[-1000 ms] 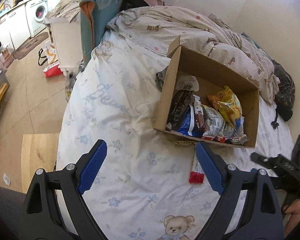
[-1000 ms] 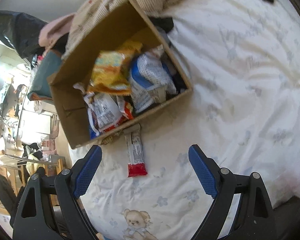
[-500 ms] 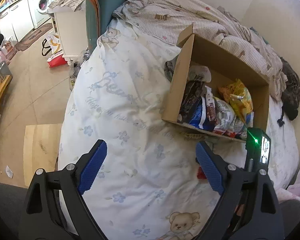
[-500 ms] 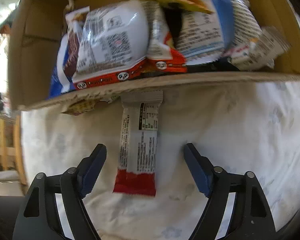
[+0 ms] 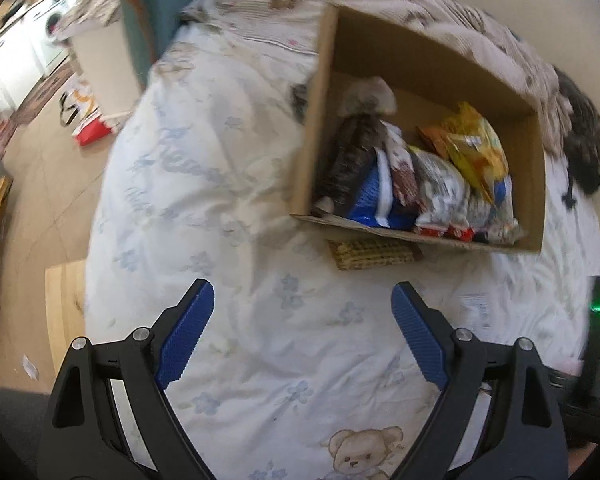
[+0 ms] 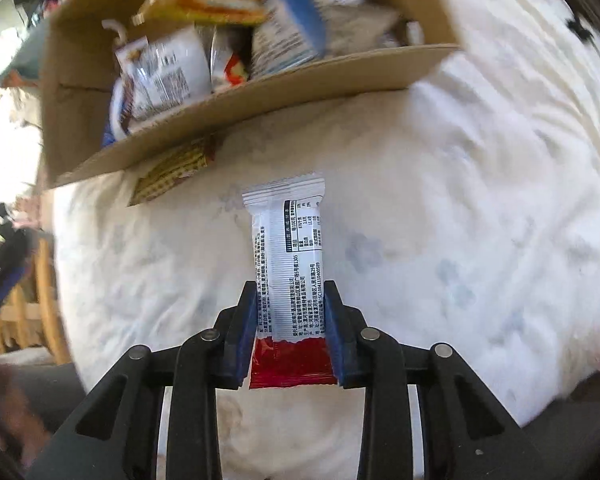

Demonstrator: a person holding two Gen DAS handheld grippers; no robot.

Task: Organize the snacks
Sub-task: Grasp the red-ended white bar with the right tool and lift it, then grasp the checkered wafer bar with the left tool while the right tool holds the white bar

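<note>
R gripper (image 6: 291,322) clamped on snack bar (image 6: 287,264), red end half-hidden; L gripper (image 5: 303,322) wide open, box (image 5: 428,60) contents blurred.

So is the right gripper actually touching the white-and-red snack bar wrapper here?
Touching. The right wrist view shows the right gripper with both blue pads pressed against the edges of the white-and-red snack bar wrapper, no gap either side.

Daylight from my left, glaring white beyond the cardboard box (image 6: 236,96). Box and bedsheet (image 5: 228,208) motion-smeared in both views; snack bar (image 6: 288,264) print stays sharp. Fisheye bends everything outward from the box; corners black.
</note>
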